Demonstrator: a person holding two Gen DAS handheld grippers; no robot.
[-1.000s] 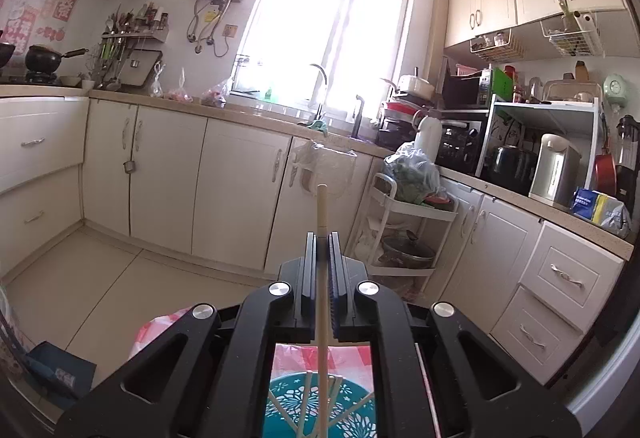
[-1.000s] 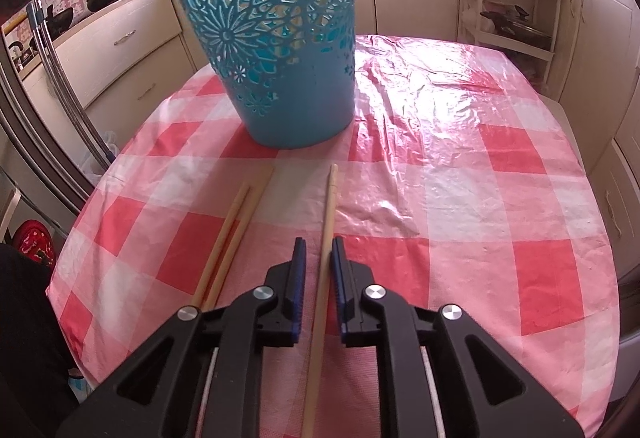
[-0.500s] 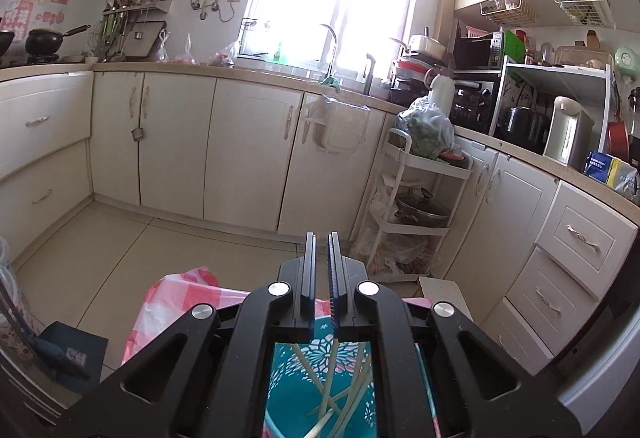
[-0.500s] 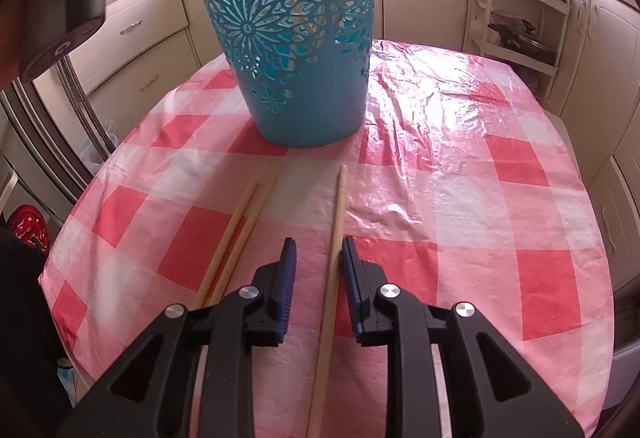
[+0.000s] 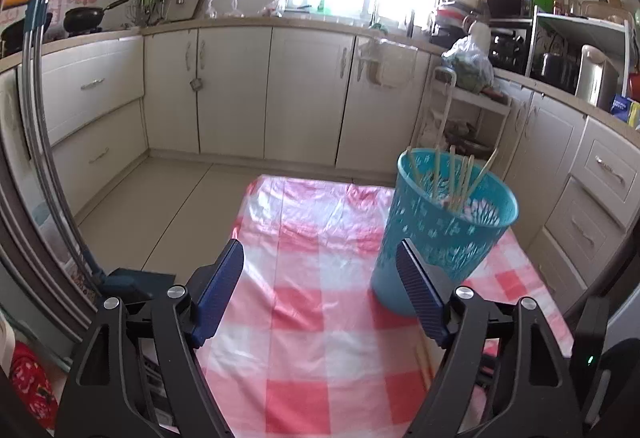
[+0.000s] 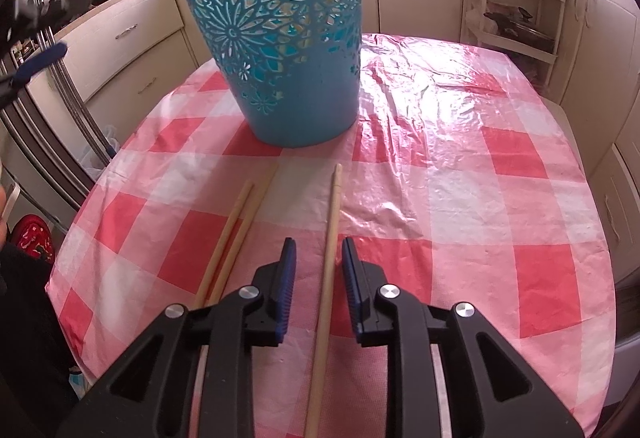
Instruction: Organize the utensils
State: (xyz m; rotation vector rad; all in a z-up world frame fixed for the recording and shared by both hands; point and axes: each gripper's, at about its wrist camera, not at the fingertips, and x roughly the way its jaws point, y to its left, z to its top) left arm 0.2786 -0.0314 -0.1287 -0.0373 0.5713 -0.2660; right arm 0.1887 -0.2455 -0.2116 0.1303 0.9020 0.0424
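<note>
Right gripper (image 6: 318, 266) low over the desk (image 6: 460, 198), jaws a little apart, one chopstick (image 6: 329, 250) lying between them, pads not pressing it. Two more chopsticks (image 6: 234, 234) lie side by side just left of it on the checked cloth. Teal basket (image 6: 280, 50) stands upright beyond their tips. Left gripper (image 5: 320, 278) jaws wide apart, just been opening, nothing between them; basket (image 5: 444, 234) sits right behind its right finger, several chopsticks (image 5: 460, 178) leaning inside.
</note>
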